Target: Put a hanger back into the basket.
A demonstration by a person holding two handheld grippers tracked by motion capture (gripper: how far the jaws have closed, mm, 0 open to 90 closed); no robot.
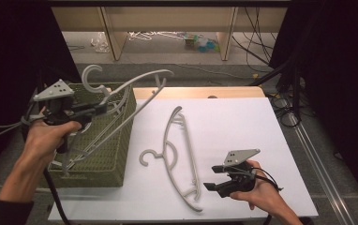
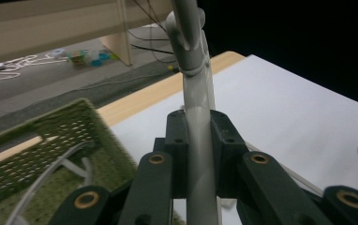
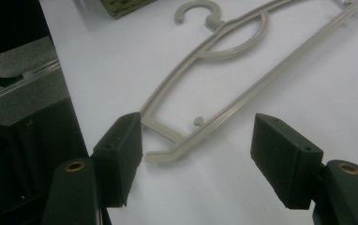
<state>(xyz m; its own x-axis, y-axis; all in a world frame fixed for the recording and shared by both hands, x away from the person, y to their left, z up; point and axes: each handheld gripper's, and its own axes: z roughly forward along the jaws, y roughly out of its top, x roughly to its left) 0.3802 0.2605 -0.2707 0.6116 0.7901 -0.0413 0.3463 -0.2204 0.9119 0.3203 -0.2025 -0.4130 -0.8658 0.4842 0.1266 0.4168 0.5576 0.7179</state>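
Observation:
My left gripper (image 1: 103, 107) is shut on a grey plastic hanger (image 1: 139, 79), held tilted above the green woven basket (image 1: 116, 154) at the table's left. The hook points up and back, one arm rises to the right, and the other slants down into the basket. In the left gripper view both jaws clamp the hanger's bar (image 2: 197, 98), with the basket (image 2: 50, 136) below left. A second grey hanger (image 1: 167, 159) lies flat on the white tabletop (image 1: 242, 122). My right gripper (image 1: 211, 177) is open beside its near end. In the right gripper view that hanger's tip (image 3: 167, 152) lies between the spread jaws of the gripper (image 3: 198, 150).
A wooden strip (image 1: 200, 92) edges the table's far side. Beyond it the floor holds shelf legs (image 1: 226, 33), loose hangers and small clutter (image 1: 200, 43). Cables (image 1: 285, 103) trail off the right side. Dark curtains flank both sides.

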